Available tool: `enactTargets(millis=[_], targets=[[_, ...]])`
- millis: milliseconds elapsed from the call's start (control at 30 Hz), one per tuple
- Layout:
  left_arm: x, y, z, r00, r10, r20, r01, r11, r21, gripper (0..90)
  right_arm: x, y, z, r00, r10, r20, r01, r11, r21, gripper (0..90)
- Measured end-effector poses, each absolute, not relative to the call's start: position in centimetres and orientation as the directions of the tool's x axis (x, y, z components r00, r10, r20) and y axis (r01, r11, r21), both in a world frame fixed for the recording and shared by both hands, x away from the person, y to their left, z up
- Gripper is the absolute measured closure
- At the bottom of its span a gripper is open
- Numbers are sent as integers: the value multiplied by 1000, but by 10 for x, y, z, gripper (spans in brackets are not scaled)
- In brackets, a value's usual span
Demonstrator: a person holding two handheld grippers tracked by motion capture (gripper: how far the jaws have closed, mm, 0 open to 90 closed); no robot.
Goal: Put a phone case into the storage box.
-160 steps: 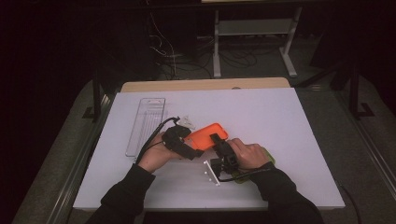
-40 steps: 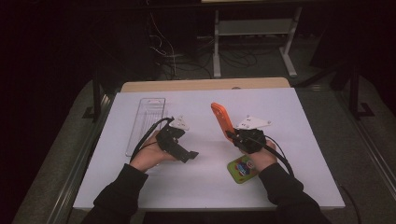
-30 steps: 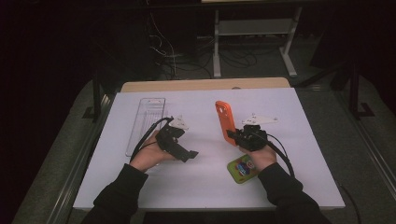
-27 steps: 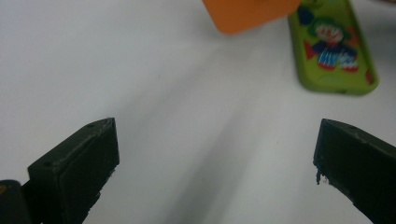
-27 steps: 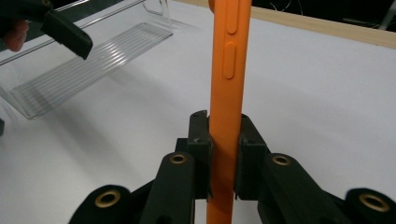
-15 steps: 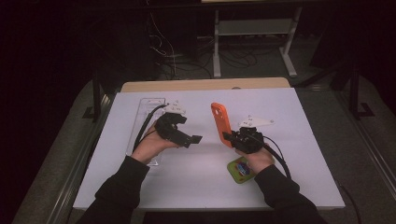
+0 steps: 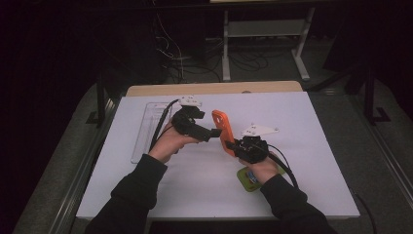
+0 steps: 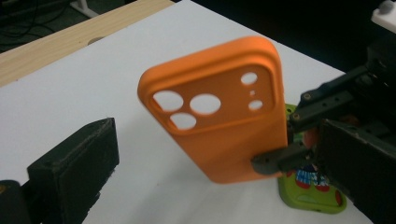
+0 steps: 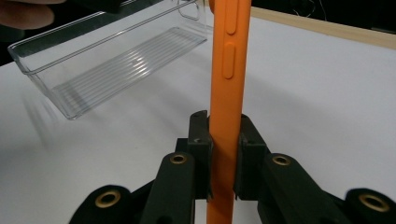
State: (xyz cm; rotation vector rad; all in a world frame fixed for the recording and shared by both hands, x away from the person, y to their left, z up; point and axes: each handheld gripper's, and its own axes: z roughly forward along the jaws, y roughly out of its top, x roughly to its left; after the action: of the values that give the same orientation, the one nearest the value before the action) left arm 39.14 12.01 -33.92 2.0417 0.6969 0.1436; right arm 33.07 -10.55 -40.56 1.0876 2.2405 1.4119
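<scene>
High view: the right tool (image 7: 233, 145) grips the lower end of an orange rubbery phone case (image 7: 223, 128), held upright above the white bench (image 7: 316, 146). The left tool (image 7: 213, 132) reaches toward the case's top half. A clear plastic tray (image 7: 146, 129) lies at the left.

Left gripper view: its jaws are spread wide with nothing between them, the case (image 8: 219, 112) just ahead; a green card (image 8: 313, 196) lies below.

Right gripper view: both jaws are clamped on the case's edge (image 9: 227, 93).

An orange phone case (image 7: 223, 129) with camera cutouts is held upright above the surface, clamped at its lower end in the right tool (image 7: 233, 145), just beside the left tool (image 7: 216, 132).
</scene>
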Motion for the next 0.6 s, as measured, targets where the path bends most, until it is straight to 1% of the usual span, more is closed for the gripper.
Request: enactTargets(millis=[267, 400, 600], targets=[[395, 115, -344, 829, 530, -178, 425, -390, 817, 0, 327, -100, -403, -694, 703, 155, 432, 235, 871, 783], [396, 111, -347, 820, 534, -204, 444, -369, 817, 0, 326, -99, -402, -699, 695, 166, 432, 226, 873, 783], [397, 107, -351, 829, 519, -208, 436, -368, 821, 0, 324, -97, -400, -705, 688, 172, 429, 220, 876, 783]])
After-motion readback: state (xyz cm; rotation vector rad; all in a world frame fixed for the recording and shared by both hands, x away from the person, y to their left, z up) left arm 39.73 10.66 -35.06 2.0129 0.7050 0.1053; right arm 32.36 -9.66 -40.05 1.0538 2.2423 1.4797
